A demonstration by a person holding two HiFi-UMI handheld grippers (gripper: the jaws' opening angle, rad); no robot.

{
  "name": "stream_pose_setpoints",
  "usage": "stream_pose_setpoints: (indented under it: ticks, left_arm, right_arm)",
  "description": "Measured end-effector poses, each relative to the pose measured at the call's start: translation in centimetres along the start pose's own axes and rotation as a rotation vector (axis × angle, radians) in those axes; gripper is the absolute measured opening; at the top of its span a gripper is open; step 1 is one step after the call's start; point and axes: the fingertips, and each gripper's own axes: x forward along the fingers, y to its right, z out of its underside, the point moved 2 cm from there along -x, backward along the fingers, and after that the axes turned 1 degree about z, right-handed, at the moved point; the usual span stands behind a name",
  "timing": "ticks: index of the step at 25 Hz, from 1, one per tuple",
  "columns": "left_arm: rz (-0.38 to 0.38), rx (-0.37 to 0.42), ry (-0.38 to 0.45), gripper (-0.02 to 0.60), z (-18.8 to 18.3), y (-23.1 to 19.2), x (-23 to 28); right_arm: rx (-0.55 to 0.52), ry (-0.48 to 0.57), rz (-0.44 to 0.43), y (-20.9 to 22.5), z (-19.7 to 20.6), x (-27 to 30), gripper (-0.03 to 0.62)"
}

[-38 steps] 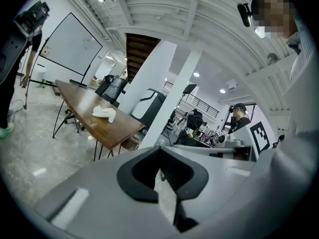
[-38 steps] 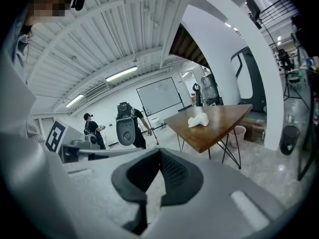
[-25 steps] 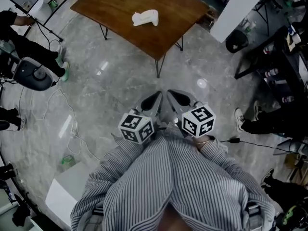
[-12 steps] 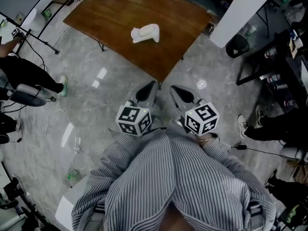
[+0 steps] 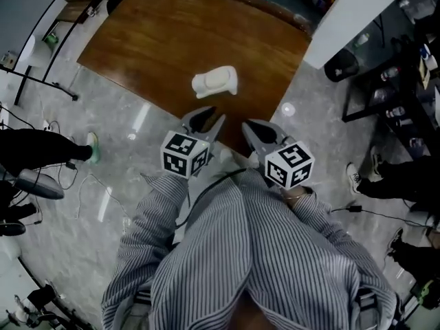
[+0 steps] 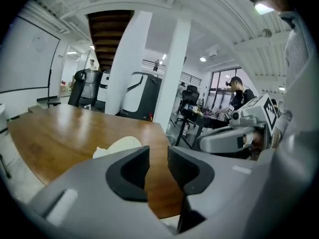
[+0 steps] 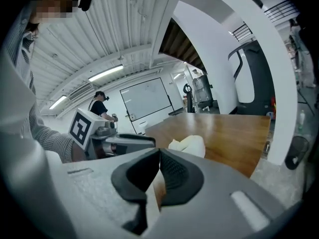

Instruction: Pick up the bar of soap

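Observation:
A pale, off-white bar of soap [image 5: 215,82] lies on the brown wooden table [image 5: 151,40], close to its near edge. My left gripper [image 5: 205,119] hovers at that edge, just short of the soap; its jaws are opening, with a narrow gap and nothing between them. In the left gripper view the soap [image 6: 119,146] peeks over the left jaw. My right gripper [image 5: 251,128] is beside it, shut and empty, over the table's near corner. The right gripper view has the soap [image 7: 192,144] ahead on the table [image 7: 234,133].
A white pillar [image 5: 350,12] stands off the table's right corner, with a dark round stool [image 5: 339,64] next to it. Dark racks [image 5: 405,67] and a person's shoes [image 5: 357,177] are on the right. People's legs [image 5: 41,153] and cables lie on the grey floor at left.
The view and both grippers have come forward from the open floor to the table's near edge. The soap is now much closer. The left jaws have parted slightly.

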Motion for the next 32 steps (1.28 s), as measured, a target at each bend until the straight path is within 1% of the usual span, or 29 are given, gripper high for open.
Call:
stream_pose_setpoints:
  ticks: [1, 3, 5, 6, 9, 13, 15, 17, 19, 22, 25, 29, 32]
  left_arm:
    - [0.005, 0.046, -0.031, 0.111, -0.1, -0.9, 0.7]
    - [0.003, 0.166, -0.081, 0.140, -0.5, -2.5, 2.1]
    - [-0.005, 0.290, -0.109, 0.140, -1.1, -4.1, 3.2]
    - [0.001, 0.329, -0.124, 0.144, -1.4, -4.7, 3.8]
    - [0.038, 0.391, -0.190, 0.166, -1.6, -6.4, 5.4]
    - [0.130, 0.521, -0.360, 0.166, -0.2, -7.9, 7.6]
    - [0.156, 0.578, -0.416, 0.169, 0.2, -8.8, 8.6]
    - [0.165, 0.614, -0.444, 0.178, 0.3, -9.7, 9.5]
    - [0.181, 0.640, -0.465, 0.211, 0.4, -10.4, 10.5]
    - [0.240, 0.695, -0.519, 0.254, 0.9, -10.8, 11.6]
    - [0.301, 0.748, -0.571, 0.265, 1.4, -10.9, 12.6]
    - [0.387, 0.754, -0.621, 0.271, 2.0, -10.6, 13.5]
    - [0.437, 0.724, -0.660, 0.272, 2.2, -10.6, 13.8]
  right_arm:
    - [0.002, -0.014, 0.000, 0.3, 0.0, 0.6, 0.003]
    - [0.014, -0.039, 0.001, 1.1, 0.0, 1.7, 0.003]
    - [0.018, -0.060, -0.005, 1.7, 0.0, 2.5, 0.003]
    - [0.015, -0.068, -0.009, 1.9, 0.0, 2.9, 0.003]
    - [0.026, -0.083, -0.014, 2.7, -0.4, 3.7, 0.003]
    - [0.089, -0.098, -0.038, 4.1, -0.6, 4.5, 0.003]
    - [0.091, -0.107, -0.041, 4.6, -0.6, 5.0, 0.003]
    - [0.105, -0.116, -0.039, 5.1, -0.4, 5.3, 0.003]
    - [0.134, -0.122, -0.040, 5.7, -0.2, 5.6, 0.003]
    - [0.158, -0.130, -0.030, 6.7, 0.2, 5.7, 0.003]
    - [0.172, -0.137, -0.020, 7.5, 0.4, 5.8, 0.003]
    - [0.186, -0.143, -0.010, 8.1, 0.7, 5.7, 0.003]
    - [0.197, -0.140, -0.011, 8.5, 0.4, 5.5, 0.003]
